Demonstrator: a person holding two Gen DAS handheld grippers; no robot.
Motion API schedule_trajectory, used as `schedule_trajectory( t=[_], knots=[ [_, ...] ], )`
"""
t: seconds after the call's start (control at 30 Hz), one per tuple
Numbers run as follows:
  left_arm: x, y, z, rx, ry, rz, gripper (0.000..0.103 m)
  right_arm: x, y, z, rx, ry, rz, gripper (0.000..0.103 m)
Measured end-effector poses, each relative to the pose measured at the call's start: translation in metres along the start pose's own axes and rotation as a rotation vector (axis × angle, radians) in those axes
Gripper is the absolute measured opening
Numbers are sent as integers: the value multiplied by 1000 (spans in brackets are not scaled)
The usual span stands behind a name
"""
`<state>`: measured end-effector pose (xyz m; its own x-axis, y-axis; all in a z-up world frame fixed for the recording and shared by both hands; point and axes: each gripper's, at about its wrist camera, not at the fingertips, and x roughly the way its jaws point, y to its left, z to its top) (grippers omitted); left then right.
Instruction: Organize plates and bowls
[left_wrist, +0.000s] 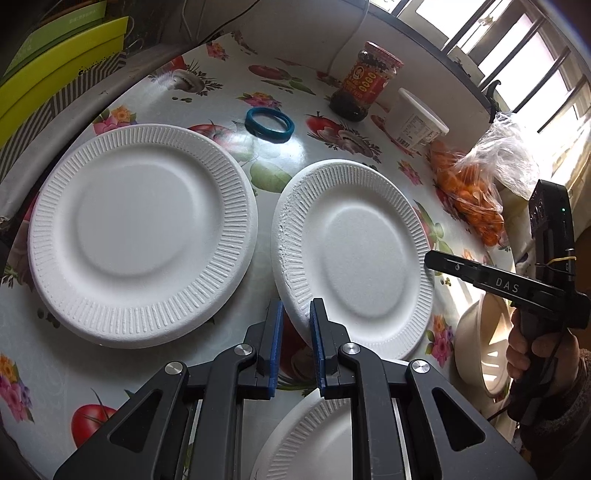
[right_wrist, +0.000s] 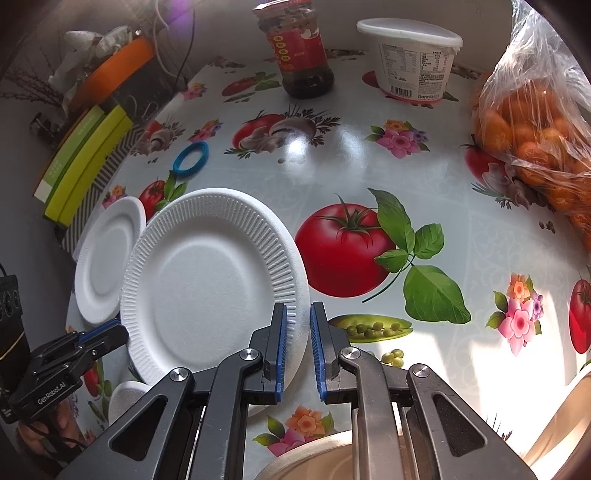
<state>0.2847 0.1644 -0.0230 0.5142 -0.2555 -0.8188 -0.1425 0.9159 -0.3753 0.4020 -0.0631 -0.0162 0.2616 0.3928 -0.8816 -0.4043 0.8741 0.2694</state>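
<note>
A white foam plate (left_wrist: 354, 254) is tilted up off the table, its near-left rim between the blue pads of my left gripper (left_wrist: 296, 314), which is shut on it. The same plate shows in the right wrist view (right_wrist: 210, 284), with my left gripper (right_wrist: 107, 330) at its lower left edge. My right gripper (right_wrist: 298, 317) straddles this plate's right rim with a gap between the jaws, open. It shows in the left wrist view (left_wrist: 430, 258) at the plate's right edge. A second foam plate (left_wrist: 140, 232) lies flat to the left (right_wrist: 107, 258). A third plate (left_wrist: 314, 439) lies under my left gripper. A beige bowl (left_wrist: 480, 343) is at the right.
A blue ring (left_wrist: 269, 123), a red-labelled jar (left_wrist: 364, 81), a white tub (left_wrist: 415, 122) and a bag of oranges (left_wrist: 480, 184) stand along the far side of the flowered tablecloth (right_wrist: 369, 155). Green boxes (right_wrist: 85, 158) are at the left edge. A beige bowl rim (right_wrist: 303, 458) lies under my right gripper.
</note>
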Motion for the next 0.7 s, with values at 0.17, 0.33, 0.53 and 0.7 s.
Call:
schedule_trajectory(
  t=[0.17,0.33,0.53,0.7],
  knots=[
    [-6,-5,4,13,-26,-3,15,-9,-3,0,12,-35,10,13],
    [-11,-9,6,45,-76,26,15,-17,1,0,-3,-80,7,13],
    [-12,-10,7,61,-86,37,15,-21,1,0,2,-109,18,13],
    [-18,-12,5,77,-95,41,15,-30,6,-3,-27,-134,12,13]
  ],
)
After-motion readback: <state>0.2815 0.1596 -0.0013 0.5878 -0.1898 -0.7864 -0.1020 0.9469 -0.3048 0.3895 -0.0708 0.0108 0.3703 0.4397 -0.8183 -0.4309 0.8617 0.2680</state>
